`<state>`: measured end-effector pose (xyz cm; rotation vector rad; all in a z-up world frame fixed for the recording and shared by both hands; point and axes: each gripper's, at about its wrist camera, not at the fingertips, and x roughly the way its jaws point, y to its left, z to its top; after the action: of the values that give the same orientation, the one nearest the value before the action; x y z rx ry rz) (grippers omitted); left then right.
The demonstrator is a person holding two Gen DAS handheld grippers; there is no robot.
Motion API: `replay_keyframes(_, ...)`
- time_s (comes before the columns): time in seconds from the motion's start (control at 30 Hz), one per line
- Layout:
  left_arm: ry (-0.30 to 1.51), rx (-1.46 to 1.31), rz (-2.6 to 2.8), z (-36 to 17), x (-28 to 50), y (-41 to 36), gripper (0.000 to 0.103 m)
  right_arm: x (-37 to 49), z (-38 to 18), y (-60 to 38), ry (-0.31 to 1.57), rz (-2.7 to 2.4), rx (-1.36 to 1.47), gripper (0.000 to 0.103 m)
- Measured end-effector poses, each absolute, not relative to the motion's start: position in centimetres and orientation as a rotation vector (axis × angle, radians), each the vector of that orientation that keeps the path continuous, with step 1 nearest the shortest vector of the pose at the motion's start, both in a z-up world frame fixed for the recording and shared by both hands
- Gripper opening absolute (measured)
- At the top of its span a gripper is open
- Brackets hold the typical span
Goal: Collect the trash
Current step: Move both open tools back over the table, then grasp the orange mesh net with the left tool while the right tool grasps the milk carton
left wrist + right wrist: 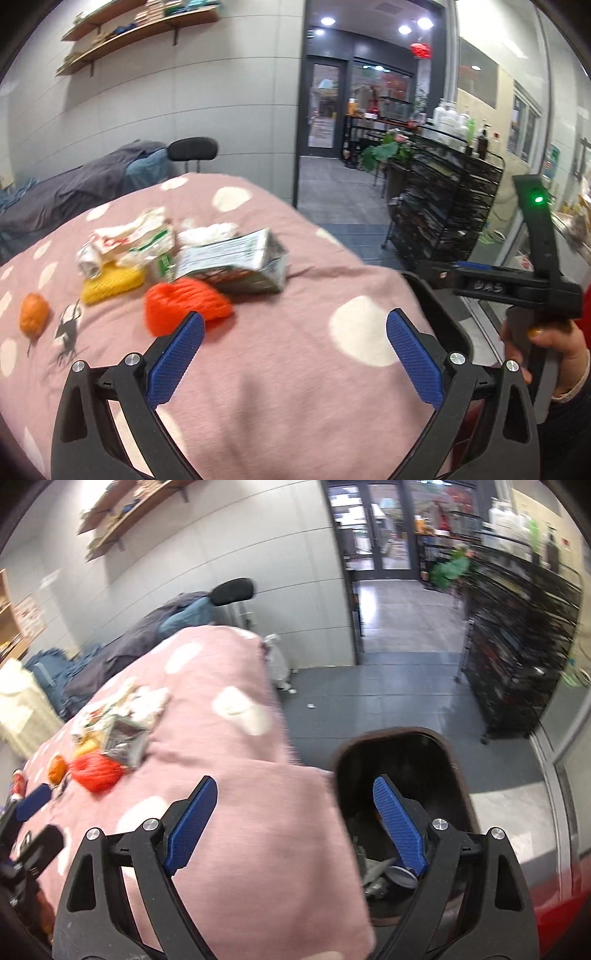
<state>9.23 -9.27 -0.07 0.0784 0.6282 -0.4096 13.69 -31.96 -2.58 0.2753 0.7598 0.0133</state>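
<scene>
Left gripper [295, 325] is spread wide with nothing between its blue pads [176, 363], hanging over the pink polka-dot blanket [280, 369]. Just past its left fingertip sits a red-orange knitted thing [186, 304], close to the pad but I can't tell if they touch since the frame is blurry. Behind that is the trash pile: a crushed green-and-white carton [236, 264] lying on its side, crumpled white wrappers [127, 240] to the left of it, and some balled-up white tissue [210, 232] behind. A yellow knitted piece [110, 286] pokes out from under the wrappers, and a small orange lump [34, 314] sits off on its own further left.

Right gripper [295, 794] is also released, wide open and holding nothing. It straddles the blanket edge: the left finger is over the pink fabric, the right finger hangs over a dark bin [399, 771] standing on the floor right beside the bed. There's already some grey crumpled stuff and a round lid-looking thing [400, 878] down in the bin.

From the right view the trash pile [122, 731] is well off to the upper left.
</scene>
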Motion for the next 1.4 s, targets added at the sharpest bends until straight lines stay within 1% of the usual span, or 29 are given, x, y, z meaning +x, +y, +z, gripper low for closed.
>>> replay_keyframes(0.2,0.671,0.034,-0.321,-1.4,10.3,-4.3,0.097,14.7,-1.4,-27.2,0.762,0.137,0.191,0.086)
replay_keyframes(0.33,0.688,0.029,-0.307,-1.8,11.8,-2.5,0.097,15.3,-0.6,-24.7,0.755,0.183,0.134,0.086)
replay_keyframes(0.5,0.725,0.042,-0.313,-2.0,14.4,-2.0,0.091,15.7,0.4,-23.5,0.741,0.212,0.138,0.086)
replay_keyframes(0.7,0.794,0.106,-0.328,-3.0,16.9,-2.8,0.085,16.5,0.3,-22.5,0.765,0.236,0.109,0.086)
replay_keyframes(0.73,0.807,0.109,-0.343,-3.3,17.1,-3.0,0.084,16.6,0.2,-22.3,0.768,0.238,0.102,0.086)
replay_keyframes(0.77,0.816,0.109,-0.353,-3.5,17.2,-3.0,0.078,16.7,0.2,-22.2,0.769,0.241,0.097,0.086)
replay_keyframes(0.8,0.828,0.107,-0.361,-3.7,17.4,-3.0,0.067,16.8,0.2,-22.0,0.771,0.247,0.091,0.086)
replay_keyframes(0.83,0.839,0.104,-0.364,-3.9,17.5,-3.0,0.061,16.9,0.2,-21.8,0.772,0.256,0.084,0.086)
replay_keyframes(0.9,0.847,0.078,-0.355,-3.9,17.6,-2.5,0.043,17.0,0.3,-21.4,0.773,0.273,0.061,0.086)
replay_keyframes(0.97,0.848,0.013,-0.353,-3.6,17.6,-1.5,0.032,17.3,0.4,-20.8,0.776,0.289,0.029,0.086)
replay_keyframes(1.0,0.85,-0.013,-0.355,-3.5,17.5,-1.2,0.03,17.6,0.5,-20.4,0.779,0.296,0.008,0.086)
replay_keyframes(1.1,0.839,-0.063,-0.347,-2.9,16.7,-0.1,0.028,18.3,0.7,-19.1,0.782,0.321,-0.06,0.086)
replay_keyframes(1.23,0.783,-0.069,-0.314,-1.6,14.7,0.6,0.027,19.2,1.4,-16.3,0.77,0.375,-0.185,0.086)
replay_keyframes(1.4,0.734,-0.099,-0.29,-0.5,12.6,1.6,0.027,21.1,1.0,-11.8,0.767,0.397,-0.427,0.086)
